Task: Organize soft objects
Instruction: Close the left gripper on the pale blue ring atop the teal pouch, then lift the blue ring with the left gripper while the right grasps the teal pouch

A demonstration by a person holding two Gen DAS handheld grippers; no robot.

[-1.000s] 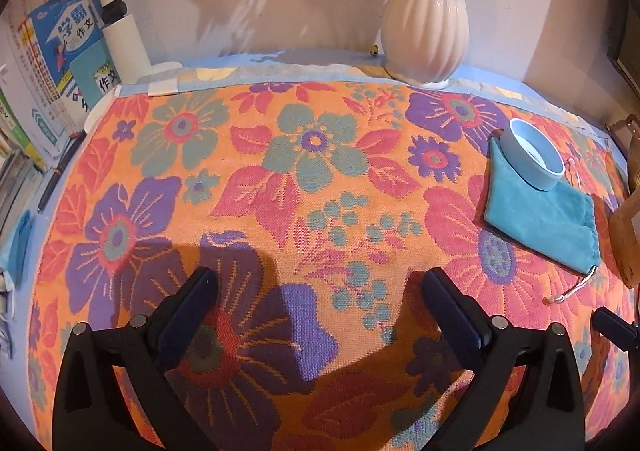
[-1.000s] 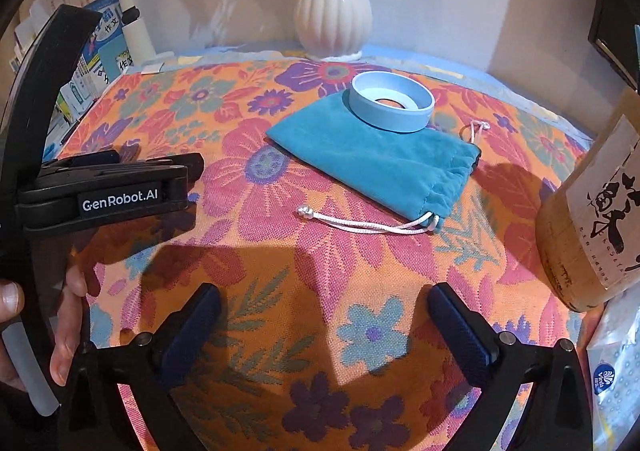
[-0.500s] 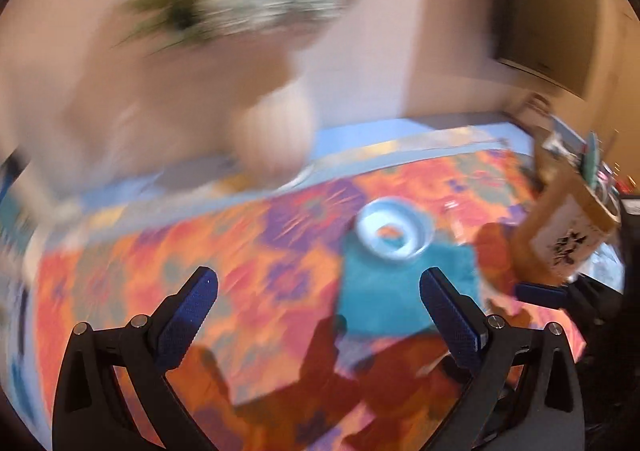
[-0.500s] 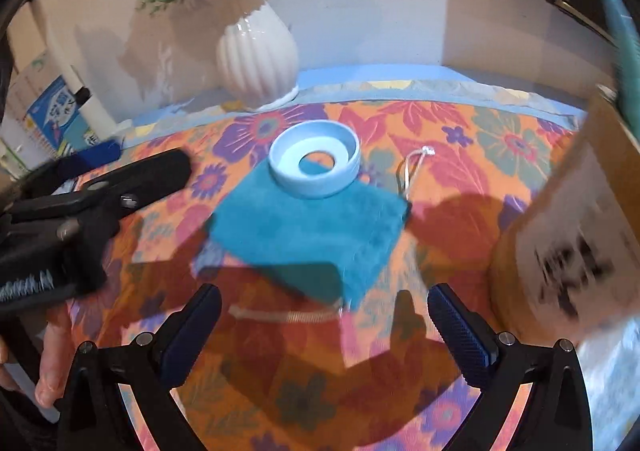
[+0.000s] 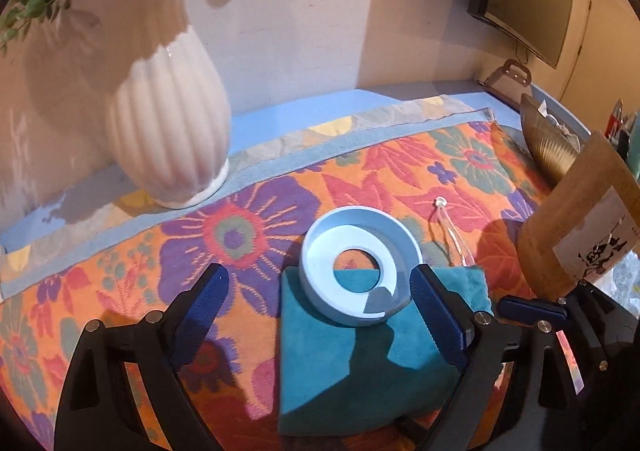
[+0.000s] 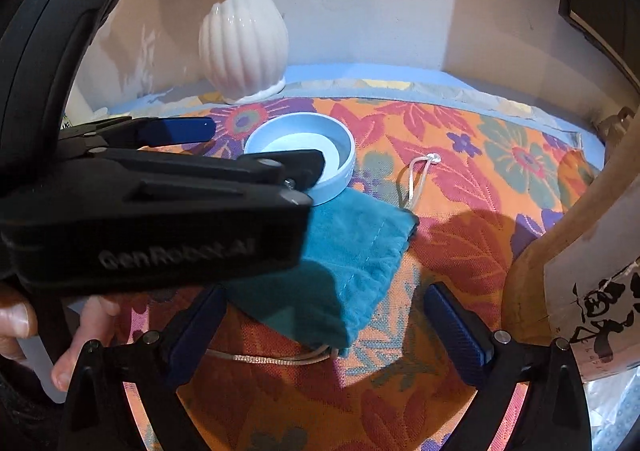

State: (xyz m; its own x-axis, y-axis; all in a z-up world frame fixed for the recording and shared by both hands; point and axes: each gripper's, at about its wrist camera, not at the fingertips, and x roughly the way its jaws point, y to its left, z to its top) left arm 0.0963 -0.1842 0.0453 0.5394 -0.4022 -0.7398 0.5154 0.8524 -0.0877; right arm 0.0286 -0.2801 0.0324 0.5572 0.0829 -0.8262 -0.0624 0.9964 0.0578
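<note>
Nearest the cameras, left gripper (image 5: 316, 303) jaws, just narrowing, stand released astride the pale blue ring (image 5: 360, 265); right gripper (image 6: 324, 325) is likewise released. Beneath both, the teal pouch (image 5: 344, 367) lies on the floral cloth (image 5: 120, 275), ring resting on its far edge. Beyond stands the white vase (image 5: 170, 131).

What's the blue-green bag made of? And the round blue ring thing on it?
The teal pouch looks like soft velvety cloth: fuzzy nap, stitched seam, cord drawstring. The pale blue ring looks like smooth matte plastic, perhaps silicone; its even colour and rounded moulded rim suggest so.
</note>
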